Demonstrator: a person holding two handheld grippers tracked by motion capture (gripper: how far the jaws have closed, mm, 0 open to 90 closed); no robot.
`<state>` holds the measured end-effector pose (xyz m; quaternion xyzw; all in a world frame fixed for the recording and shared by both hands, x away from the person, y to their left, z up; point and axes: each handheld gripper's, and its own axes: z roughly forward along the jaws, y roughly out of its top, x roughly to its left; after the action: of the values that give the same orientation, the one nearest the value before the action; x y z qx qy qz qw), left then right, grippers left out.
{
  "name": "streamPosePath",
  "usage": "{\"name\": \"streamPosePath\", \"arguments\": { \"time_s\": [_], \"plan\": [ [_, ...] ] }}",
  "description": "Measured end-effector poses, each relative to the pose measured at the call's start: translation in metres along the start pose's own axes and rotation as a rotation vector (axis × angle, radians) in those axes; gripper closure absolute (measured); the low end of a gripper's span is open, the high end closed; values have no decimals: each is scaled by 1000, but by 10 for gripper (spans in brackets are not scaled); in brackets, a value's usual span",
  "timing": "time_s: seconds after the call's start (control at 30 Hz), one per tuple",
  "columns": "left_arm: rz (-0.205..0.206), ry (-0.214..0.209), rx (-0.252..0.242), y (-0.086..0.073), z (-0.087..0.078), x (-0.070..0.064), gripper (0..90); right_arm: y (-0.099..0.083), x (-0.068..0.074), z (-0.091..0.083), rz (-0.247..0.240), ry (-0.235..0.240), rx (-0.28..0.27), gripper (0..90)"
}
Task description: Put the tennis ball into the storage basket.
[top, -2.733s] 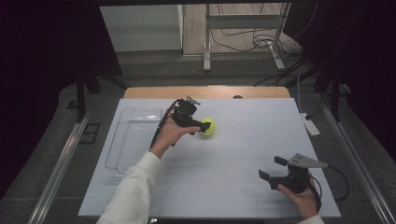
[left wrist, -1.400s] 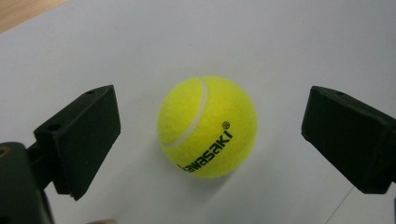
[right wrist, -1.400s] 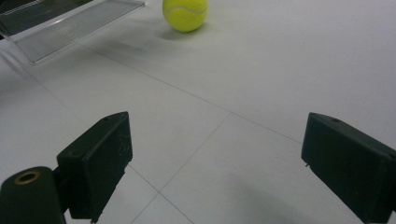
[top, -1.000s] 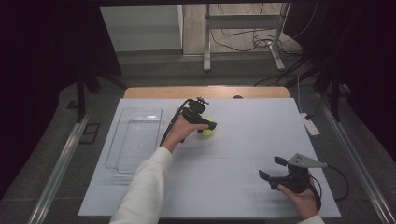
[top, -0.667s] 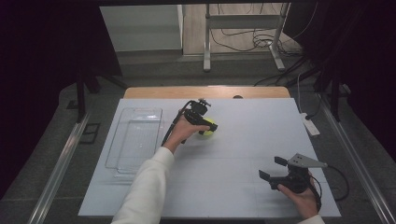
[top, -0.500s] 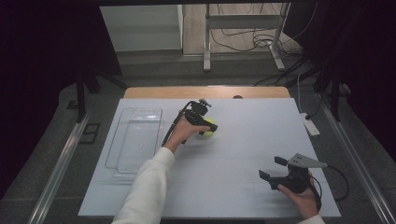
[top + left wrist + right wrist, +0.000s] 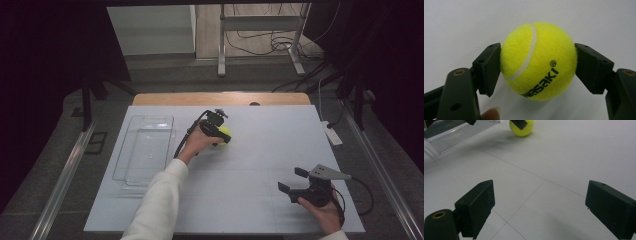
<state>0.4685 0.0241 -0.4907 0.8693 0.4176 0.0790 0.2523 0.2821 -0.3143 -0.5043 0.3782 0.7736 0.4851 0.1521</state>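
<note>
The left tongs [image 7: 537, 67] press both pads against the tennis ball [image 7: 538, 61], which sits on the tabletop [image 7: 260, 165] near its far edge; lifting remains. The right tongs [image 7: 539, 207] gape empty near the right corner.

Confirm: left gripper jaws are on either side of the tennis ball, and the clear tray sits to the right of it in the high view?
Not quite. The left gripper does have its jaws on either side of the tennis ball, but the high view shows the clear tray to the left of the ball, not the right.
</note>
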Motion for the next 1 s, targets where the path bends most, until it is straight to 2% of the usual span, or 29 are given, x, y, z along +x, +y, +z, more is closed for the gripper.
{"name": "streamPosePath", "arguments": {
  "time_s": [1.0],
  "plan": [
    [17, -20, -82, -4, -27, -6, 276, 0, 0, 0, 2, -5, 0, 92]
  ]
}}
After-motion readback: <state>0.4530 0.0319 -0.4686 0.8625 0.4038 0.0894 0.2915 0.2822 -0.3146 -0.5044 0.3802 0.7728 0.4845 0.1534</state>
